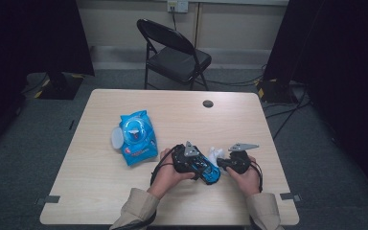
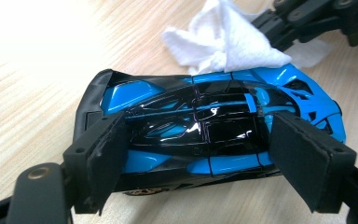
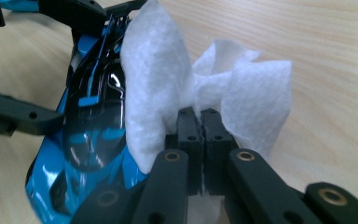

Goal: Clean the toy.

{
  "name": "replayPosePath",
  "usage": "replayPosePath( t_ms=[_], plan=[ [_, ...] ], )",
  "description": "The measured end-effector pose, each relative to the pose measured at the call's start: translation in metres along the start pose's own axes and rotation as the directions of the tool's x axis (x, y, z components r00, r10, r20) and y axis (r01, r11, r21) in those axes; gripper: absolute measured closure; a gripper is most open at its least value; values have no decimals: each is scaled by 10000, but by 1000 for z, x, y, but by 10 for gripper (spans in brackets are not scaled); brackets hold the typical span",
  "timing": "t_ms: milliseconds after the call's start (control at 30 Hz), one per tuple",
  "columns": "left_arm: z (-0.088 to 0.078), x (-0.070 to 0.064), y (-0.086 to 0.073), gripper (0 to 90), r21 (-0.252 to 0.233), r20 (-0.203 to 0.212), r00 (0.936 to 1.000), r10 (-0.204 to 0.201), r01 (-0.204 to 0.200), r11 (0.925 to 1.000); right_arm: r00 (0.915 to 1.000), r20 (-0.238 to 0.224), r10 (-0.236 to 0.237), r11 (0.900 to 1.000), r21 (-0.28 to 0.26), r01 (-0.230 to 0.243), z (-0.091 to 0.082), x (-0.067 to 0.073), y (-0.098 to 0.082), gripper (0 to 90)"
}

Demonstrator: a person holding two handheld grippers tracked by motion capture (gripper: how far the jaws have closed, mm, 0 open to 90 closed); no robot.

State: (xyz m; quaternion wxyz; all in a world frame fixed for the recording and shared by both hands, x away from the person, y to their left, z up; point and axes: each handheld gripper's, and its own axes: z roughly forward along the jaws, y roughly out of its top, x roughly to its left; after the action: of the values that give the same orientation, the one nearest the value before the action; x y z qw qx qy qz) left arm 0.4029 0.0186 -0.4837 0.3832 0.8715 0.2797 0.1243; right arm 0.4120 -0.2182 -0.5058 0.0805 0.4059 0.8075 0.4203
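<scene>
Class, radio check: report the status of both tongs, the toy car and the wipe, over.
Left tongs clamped across blue toy car, steady on table. Right tongs shut on white wipe, wipe against car. Wipes pack well aside; nothing in the way.

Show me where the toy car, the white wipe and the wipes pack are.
toy car (image 2: 200, 126), left gripper view, black roof.
white wipe (image 3: 154, 79), right gripper view, left fold.
wipes pack (image 1: 136, 139), high view, blue top face.

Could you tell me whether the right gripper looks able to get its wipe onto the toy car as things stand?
Probably yes: the right gripper pinches the white wipe, which already lies against the blue toy car, held by the left gripper.
</scene>
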Motion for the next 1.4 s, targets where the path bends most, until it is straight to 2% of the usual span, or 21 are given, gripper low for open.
replayPosePath(
  t_ms=[333,733,767,933,1067,1167,1267,1400],
  plan=[
    [0,0,1,194,3,-19,10000,1,-1,10000,10000,1,28,9999,-168,-28,-16,1,-16,884],
    [0,0,1,194,39,-1,10000,48,-48,10000,9994,234,-258,9997,60,257,-34,8,-28,884],
    [0,0,0,194,29,6,10000,68,-68,10000,9992,331,-220,9997,-64,222,-39,9,-29,883],
    [0,0,1,194,-19,40,10000,86,-86,10000,9994,263,216,9967,-793,-195,-52,8,-26,883],
    [-1,0,2,195,54,292,9996,32,-34,10000,9995,184,275,9902,-1374,-247,-62,10,-20,883],
    [-2,1,2,206,-32,450,9990,5,-4,10000,9996,227,158,9879,-1544,-121,-67,12,-16,883],
    [-9,0,2,207,-207,701,9971,304,-290,9994,9995,298,75,9862,-1653,-24,-72,14,-13,883],
    [-17,1,2,206,-272,829,9961,292,-270,9993,9996,268,97,9827,-1850,-46,-78,14,-10,883]
  ],
)
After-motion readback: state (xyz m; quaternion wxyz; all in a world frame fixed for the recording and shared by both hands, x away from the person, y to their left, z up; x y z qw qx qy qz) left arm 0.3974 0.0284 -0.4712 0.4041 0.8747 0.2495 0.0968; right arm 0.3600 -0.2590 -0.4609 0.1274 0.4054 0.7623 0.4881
